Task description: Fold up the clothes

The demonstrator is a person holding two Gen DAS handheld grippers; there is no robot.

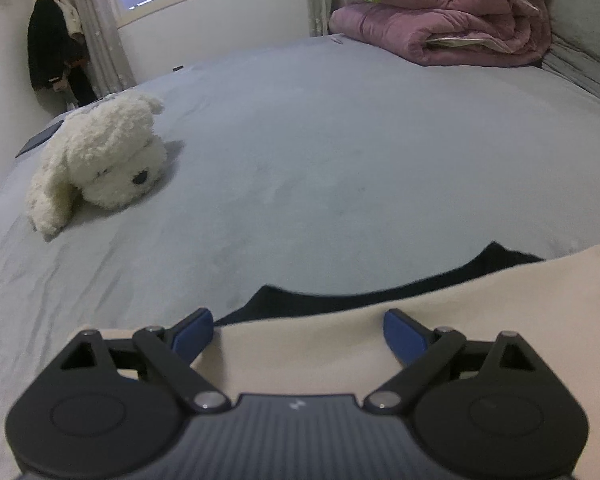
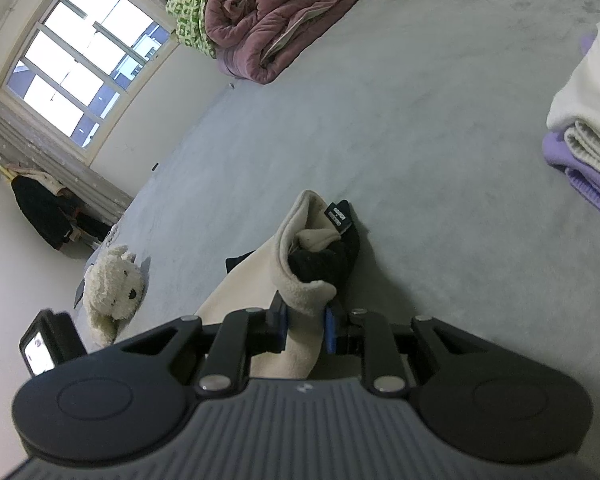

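Note:
A cream fleece garment with a black lining [image 1: 380, 344] lies on the grey bed [image 1: 340, 160] in the left wrist view, its black edge showing at the far side. My left gripper [image 1: 298, 330] is open, its blue pads either side of the cream fabric, holding nothing. My right gripper [image 2: 306, 326] is shut on a bunched fold of the same garment [image 2: 300, 268] and holds it lifted above the bed; the black lining and a label show at the raised end.
A white plush dog [image 1: 96, 164] lies at the left of the bed. A folded purple quilt [image 1: 452, 24] with a green cloth sits at the far side. A stack of folded white and lilac clothes [image 2: 588, 128] sits at the right. A dark coat [image 1: 56, 56] hangs by the window.

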